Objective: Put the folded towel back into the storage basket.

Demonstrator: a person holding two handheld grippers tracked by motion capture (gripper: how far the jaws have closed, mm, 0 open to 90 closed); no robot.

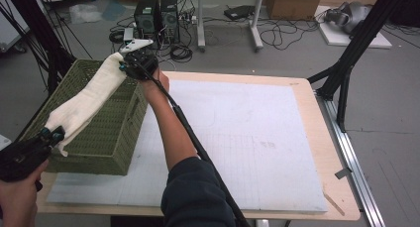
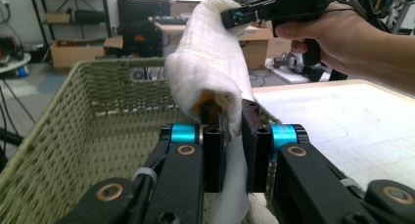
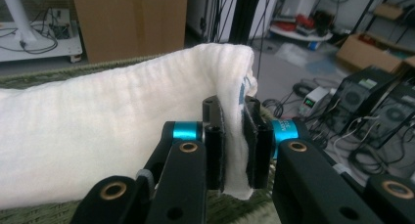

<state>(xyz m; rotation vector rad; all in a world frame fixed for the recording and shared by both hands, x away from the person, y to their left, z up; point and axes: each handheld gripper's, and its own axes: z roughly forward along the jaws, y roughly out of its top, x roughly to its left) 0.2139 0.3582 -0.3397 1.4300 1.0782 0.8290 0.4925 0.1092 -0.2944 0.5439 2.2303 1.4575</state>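
A: Towel (image 1: 89, 100), cream-white and folded long, hangs stretched above the green wicker basket (image 1: 111, 138) at the left of the high view, running from lower left up toward the upper middle.

B: Who holds it?

A: Both ends are pinched. The left gripper (image 1: 52, 134) has its jaws clamped on the near end, low at the left edge of the frame. The right gripper (image 1: 128, 66) has its jaws clamped on the far end, above the basket's far corner.

B: Does the cloth touch the basket?

A: I cannot tell; from above it crosses over the rim. In the left gripper view the towel (image 2: 208, 62) rises from the left gripper (image 2: 234, 136) over the basket's opening (image 2: 88, 131) to the right gripper (image 2: 235, 16) at the top.

B: Anything inside the basket?

A: Bare woven wall and floor, as far as it shows. In the right gripper view the towel (image 3: 98, 136) runs left from the right gripper (image 3: 234, 145).

B: And the basket's place?

A: On the white mat (image 1: 247, 138) at the left end of the wooden surface (image 1: 341, 187).
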